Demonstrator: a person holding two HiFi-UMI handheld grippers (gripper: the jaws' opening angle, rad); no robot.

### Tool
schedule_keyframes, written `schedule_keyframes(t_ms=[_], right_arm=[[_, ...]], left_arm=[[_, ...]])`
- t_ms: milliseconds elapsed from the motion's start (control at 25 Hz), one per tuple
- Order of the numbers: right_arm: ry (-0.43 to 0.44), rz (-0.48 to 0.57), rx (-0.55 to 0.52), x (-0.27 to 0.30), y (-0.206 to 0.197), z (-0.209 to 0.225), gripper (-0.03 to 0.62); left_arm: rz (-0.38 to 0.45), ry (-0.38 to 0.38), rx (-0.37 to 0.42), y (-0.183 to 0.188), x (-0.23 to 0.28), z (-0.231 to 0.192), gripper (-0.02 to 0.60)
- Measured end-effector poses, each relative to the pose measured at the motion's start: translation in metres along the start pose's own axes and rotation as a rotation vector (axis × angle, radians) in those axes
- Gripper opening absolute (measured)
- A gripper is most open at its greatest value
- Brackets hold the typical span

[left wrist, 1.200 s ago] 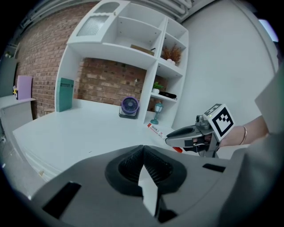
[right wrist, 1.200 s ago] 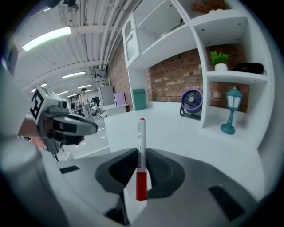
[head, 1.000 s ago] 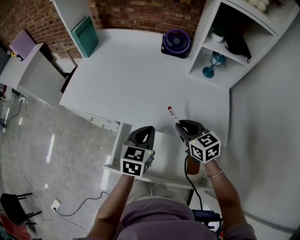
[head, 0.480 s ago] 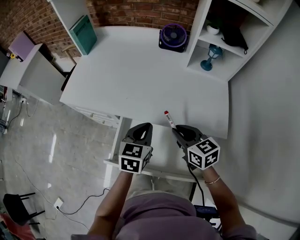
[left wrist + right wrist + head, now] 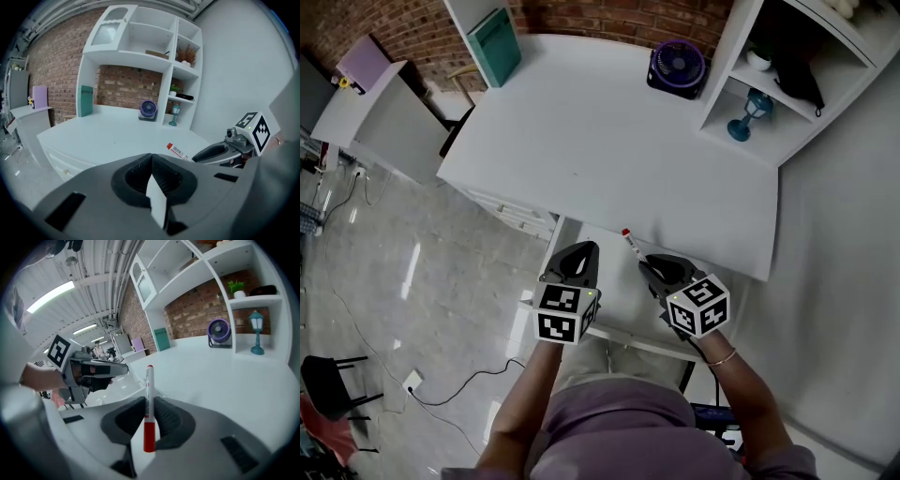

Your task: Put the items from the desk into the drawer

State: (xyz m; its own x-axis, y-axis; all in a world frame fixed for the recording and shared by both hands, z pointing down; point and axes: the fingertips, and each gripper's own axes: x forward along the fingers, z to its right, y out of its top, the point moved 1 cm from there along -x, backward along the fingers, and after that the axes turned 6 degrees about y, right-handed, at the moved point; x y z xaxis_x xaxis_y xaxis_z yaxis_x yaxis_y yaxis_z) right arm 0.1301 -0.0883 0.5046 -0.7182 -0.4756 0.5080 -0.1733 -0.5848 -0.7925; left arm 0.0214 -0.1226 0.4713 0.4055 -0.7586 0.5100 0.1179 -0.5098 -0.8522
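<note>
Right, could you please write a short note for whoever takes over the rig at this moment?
Left gripper: shut, nothing in it, over the left side of the open drawer.
Right gripper: shut on the red-and-white marker, held above the drawer.
Done: the marker is off the desk.
Left: lower the marker and release it into the drawer. The purple fan stands at the back of the desk; whether it fits the drawer is doubtful.

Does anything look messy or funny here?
Nothing is spilled or broken. Only the marker is off the desk, pinched in the right claw and sticking out ahead, near the open drawer.
</note>
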Motion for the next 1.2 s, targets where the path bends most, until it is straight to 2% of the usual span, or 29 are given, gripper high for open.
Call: schedule_keyframes(t_ms=[440, 880, 1200], right_arm=[[0.07, -0.141, -0.062, 0.053, -0.021, -0.018, 0.069], [0.059, -0.259, -0.091, 0.098, -0.043, -0.013, 0.069], [0.014, -0.348, -0.105, 0.126, -0.065, -0.005, 0.069]], left_arm=[[0.0, 0.125, -0.072, -0.019, -0.024, -0.046, -0.002], [-0.014, 0.18, -0.121, -0.032, -0.03, -0.069, -0.002], [-0.031, 0.208, -0.148, -0.042, -0.032, -0.084, -0.002]])
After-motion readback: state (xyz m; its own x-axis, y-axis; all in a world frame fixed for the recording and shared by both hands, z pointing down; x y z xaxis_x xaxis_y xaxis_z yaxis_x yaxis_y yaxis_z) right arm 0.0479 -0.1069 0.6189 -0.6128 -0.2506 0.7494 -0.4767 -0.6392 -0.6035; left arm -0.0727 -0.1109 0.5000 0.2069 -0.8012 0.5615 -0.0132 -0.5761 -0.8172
